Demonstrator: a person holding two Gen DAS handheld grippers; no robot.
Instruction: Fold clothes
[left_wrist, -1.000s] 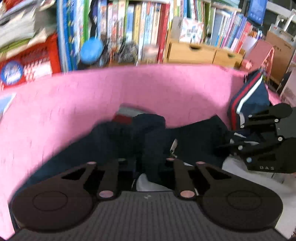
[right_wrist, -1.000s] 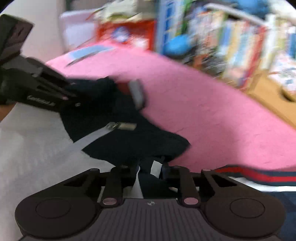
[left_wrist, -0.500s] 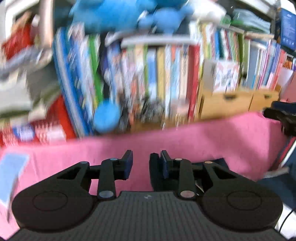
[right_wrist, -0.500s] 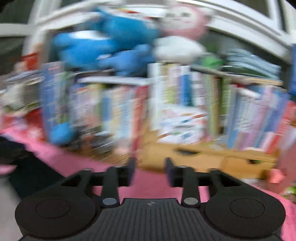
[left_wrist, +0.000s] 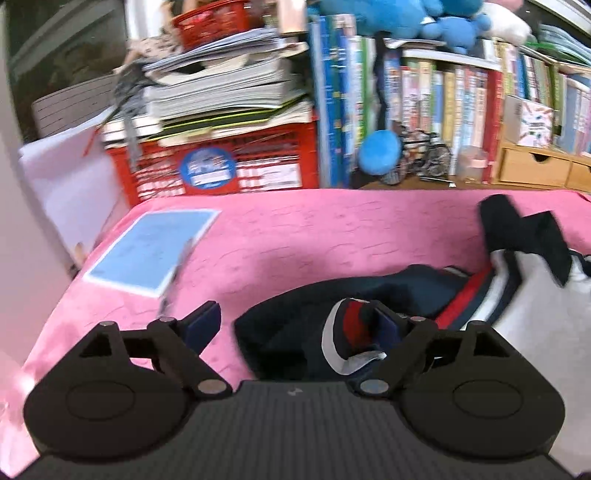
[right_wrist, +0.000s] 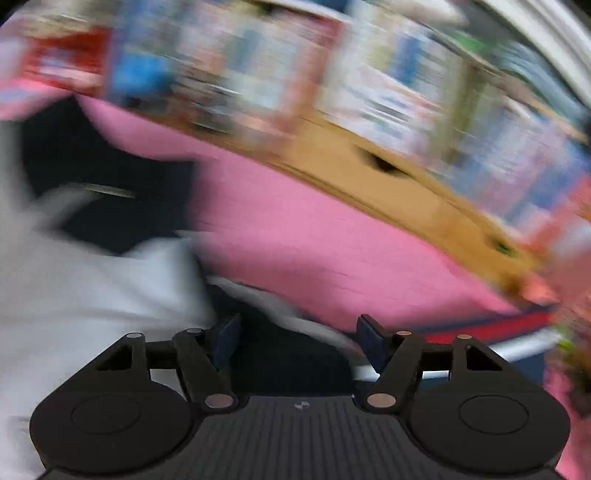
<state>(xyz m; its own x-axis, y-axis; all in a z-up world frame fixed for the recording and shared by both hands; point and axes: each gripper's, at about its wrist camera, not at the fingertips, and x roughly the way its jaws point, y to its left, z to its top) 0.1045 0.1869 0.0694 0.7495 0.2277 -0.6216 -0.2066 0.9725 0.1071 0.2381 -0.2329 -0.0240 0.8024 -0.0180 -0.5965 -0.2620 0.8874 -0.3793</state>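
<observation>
Left wrist view: left claw (left_wrist: 295, 325) stood wide apart, having just been opening, its blue-padded fingers (left_wrist: 202, 325) pressing on nothing. Hung above the pink textured cloth surface (left_wrist: 295, 243). Navy garment with red and white stripes (left_wrist: 369, 302) lay crumpled on that surface just ahead, one folded edge bunched against the inner side of the right-hand finger, loose and not pinched. Rested partly on a white cloth (left_wrist: 535, 317) spread to the right. A dark sleeve end (left_wrist: 517, 229) stuck up farther back on the right. Pale blue flat sheet with a white border (left_wrist: 151, 251) lay on the pink surface to the left, well apart from the garment. Behind stood a red plastic crate (left_wrist: 229, 166) topped with stacked papers, a row of upright books (left_wrist: 424, 110), a round blue plush ball (left_wrist: 380, 151) and light wooden drawers (left_wrist: 535, 170).

Right wrist view, heavily blurred: right claw (right_wrist: 299, 339) also apart, having just been opening, nothing clamped. Dark navy fabric (right_wrist: 288, 354) lay below and between the fingers, a white band crossing it toward the right-hand finger; contact could not be told. White cloth (right_wrist: 92, 288) filled the left, pink surface (right_wrist: 314, 240) the middle, wooden drawers (right_wrist: 388, 177) and smeared books beyond.
</observation>
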